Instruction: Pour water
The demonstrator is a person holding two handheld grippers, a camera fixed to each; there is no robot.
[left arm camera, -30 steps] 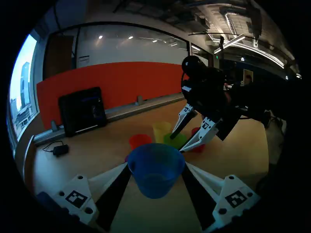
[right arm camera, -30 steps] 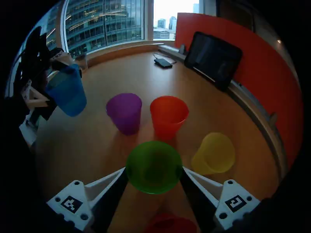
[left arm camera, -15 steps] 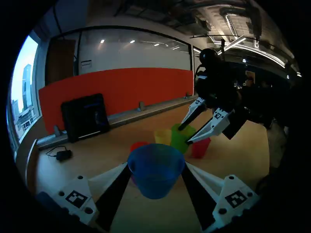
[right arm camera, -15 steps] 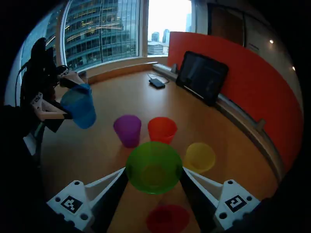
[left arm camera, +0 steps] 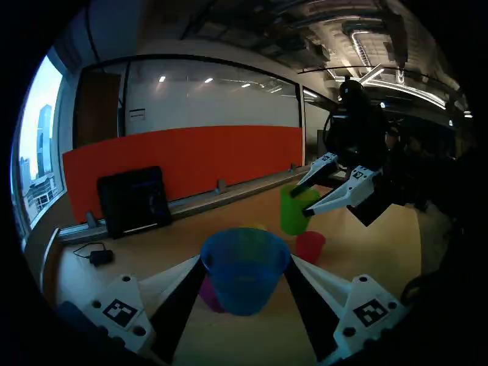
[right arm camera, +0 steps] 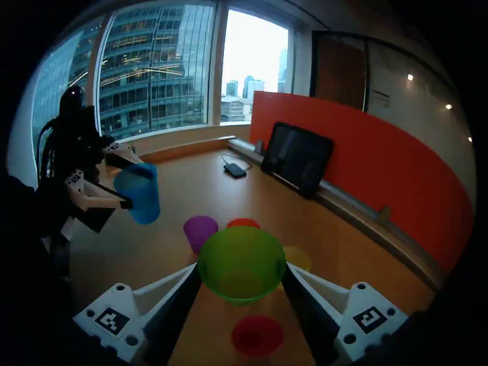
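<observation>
In the left gripper view, the left gripper (left arm camera: 244,263) is clenched on the blue cup (left arm camera: 245,283), one finger against each side. The cup stands upright, mouth up, lifted off the tabletop (left arm camera: 378,244). A paler band low inside may be water, though I cannot be sure. Ahead and to the right, the right gripper (left arm camera: 300,202) grips the green cup (left arm camera: 294,213), also upright and raised, well apart from the blue one. A red cup (left arm camera: 310,245) stands below it. A dark screen (left arm camera: 134,200) leans at the tabletop's far edge under an orange wall panel (left arm camera: 183,158).

In the right gripper view, the green cup (right arm camera: 242,271) sits clamped between the right gripper's (right arm camera: 242,259) fingers, axis vertical, apparently empty. The blue cup (right arm camera: 139,194) hangs off to the left in the left gripper (right arm camera: 135,184), at about the same height. Pouring likely needs the two rims brought together, then the blue one tipped. Purple (right arm camera: 200,232), orange (right arm camera: 243,223), yellow (right arm camera: 299,257) and red (right arm camera: 257,334) cups stand mid-tabletop below. City windows (right arm camera: 152,79) line the far side.
</observation>
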